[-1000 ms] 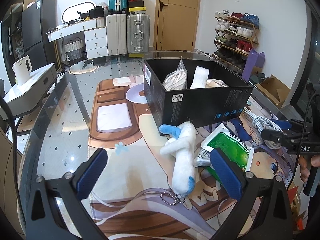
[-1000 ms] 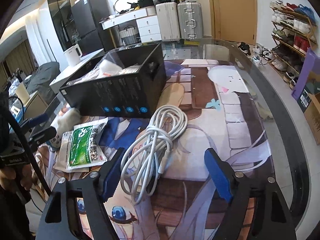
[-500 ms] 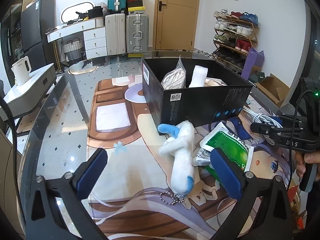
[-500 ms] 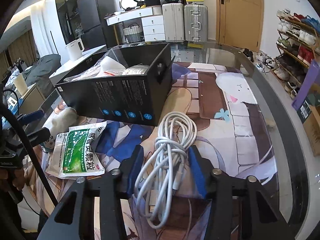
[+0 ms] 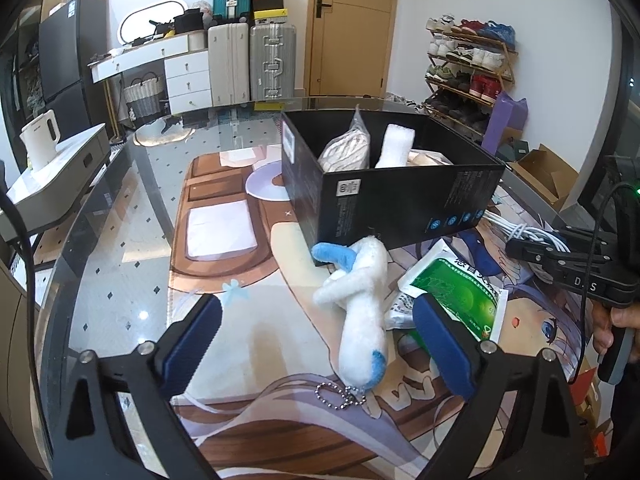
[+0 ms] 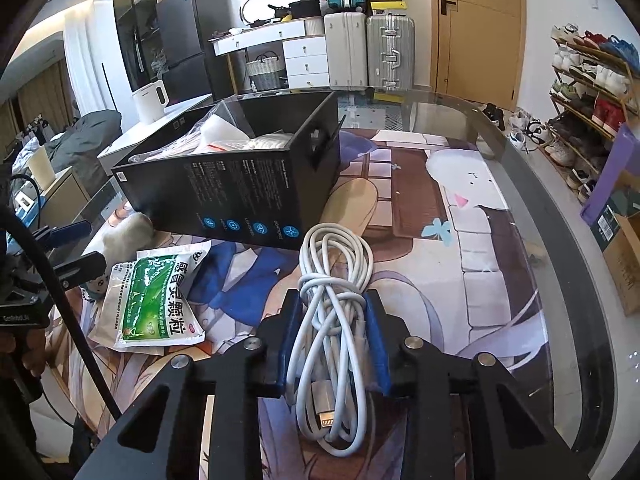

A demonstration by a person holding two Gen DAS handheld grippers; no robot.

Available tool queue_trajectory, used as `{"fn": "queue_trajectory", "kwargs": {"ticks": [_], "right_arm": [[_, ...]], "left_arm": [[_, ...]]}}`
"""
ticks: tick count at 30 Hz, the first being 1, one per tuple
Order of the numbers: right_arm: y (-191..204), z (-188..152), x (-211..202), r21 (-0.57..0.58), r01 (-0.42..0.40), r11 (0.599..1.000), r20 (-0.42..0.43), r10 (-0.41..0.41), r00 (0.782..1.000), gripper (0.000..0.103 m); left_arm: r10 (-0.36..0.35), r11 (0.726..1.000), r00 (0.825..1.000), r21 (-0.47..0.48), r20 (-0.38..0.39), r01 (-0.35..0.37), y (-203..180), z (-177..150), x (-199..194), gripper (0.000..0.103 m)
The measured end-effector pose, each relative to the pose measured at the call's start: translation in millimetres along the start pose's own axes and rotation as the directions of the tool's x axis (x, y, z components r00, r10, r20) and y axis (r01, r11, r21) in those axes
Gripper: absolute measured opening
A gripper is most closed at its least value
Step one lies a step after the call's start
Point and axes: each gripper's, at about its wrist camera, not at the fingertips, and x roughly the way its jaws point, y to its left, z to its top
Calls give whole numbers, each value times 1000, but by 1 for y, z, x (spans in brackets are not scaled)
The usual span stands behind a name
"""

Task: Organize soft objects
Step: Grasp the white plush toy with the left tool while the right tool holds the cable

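While the right gripper is clamped on one coiled white cable, its blue pads pressing both sides of the bundle, the left gripper hangs with its fingers wide apart over one white-and-blue plush toy. Lying on the printed mat, the toy runs lengthwise from the single black box back toward the left gripper (ball chain at the near end). The cable's long axis points away from the right gripper toward the box. One green sachet, printed in Chinese, lies beside it.
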Motion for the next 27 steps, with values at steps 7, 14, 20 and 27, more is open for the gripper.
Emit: {"fn": "queue_trajectory", "kwargs": {"ticks": [7,14,20,27], "right_arm": [[0,0,0,-1,0,1000,0,0,1000,31],[-1,-1,-1,-1,-2,1000,2,2,1000,31],[0,-1,-2,-3,-3,1000,1,3,1000,31],[0,-1,-4,-7,-8,1000,11,8,1000,31]], "left_arm": [[12,998,999,-57,-38,-14,10,-1,8,85],[-14,1000,999,-16,-43,13,3,-3,8,67],[-35,999,997,23,-70,36,-6,-8,10,42],[-57,998,997,37,-48,59,-9,-9,3,20]]}}
